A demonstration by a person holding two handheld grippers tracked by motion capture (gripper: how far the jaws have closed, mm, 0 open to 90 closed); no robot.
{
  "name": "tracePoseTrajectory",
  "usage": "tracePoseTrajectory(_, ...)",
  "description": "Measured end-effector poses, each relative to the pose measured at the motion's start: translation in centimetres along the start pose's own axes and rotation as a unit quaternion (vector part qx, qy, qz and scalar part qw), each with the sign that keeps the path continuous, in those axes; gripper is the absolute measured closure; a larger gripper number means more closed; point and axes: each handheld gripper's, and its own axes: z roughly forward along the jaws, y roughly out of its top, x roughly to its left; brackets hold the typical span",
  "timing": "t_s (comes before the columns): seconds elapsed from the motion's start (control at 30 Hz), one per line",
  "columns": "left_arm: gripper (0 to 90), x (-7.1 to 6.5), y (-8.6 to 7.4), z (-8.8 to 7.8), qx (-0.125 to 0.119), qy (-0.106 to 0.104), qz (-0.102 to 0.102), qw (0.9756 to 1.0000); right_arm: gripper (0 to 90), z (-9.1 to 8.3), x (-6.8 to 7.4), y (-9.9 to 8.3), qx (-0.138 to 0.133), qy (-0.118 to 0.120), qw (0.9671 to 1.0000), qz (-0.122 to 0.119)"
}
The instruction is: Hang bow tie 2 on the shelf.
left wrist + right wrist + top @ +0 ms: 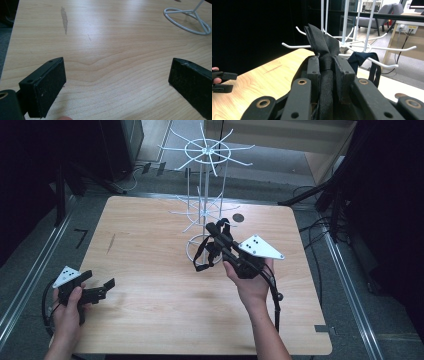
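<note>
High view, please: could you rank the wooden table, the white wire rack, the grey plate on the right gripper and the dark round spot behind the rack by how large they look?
1. wooden table
2. white wire rack
3. grey plate
4. dark round spot

A grey smear (64, 18) and a dark round spot (238, 218) mark the wooden table (150, 270).

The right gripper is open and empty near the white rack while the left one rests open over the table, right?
Not quite: the right gripper is shut on a black strap, as the right gripper view shows. The rest holds.
</note>
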Motion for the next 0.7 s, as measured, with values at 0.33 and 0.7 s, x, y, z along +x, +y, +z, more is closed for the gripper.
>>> tracePoseTrajectory(0.33, 1.6, 0.0, 0.0, 0.0, -0.001, 0.0, -0.001, 1.0, 76.8, 0.9, -0.2, -0.3, 0.005, -0.004, 0.9999, 0.01)
tracePoseTrajectory(0.7, 1.6, 0.0, 0.0, 0.0, -0.001, -0.001, -0.002, 1.0, 76.8, 1.8, -0.6, -0.7, 0.01, -0.01, 0.9998, 0.016)
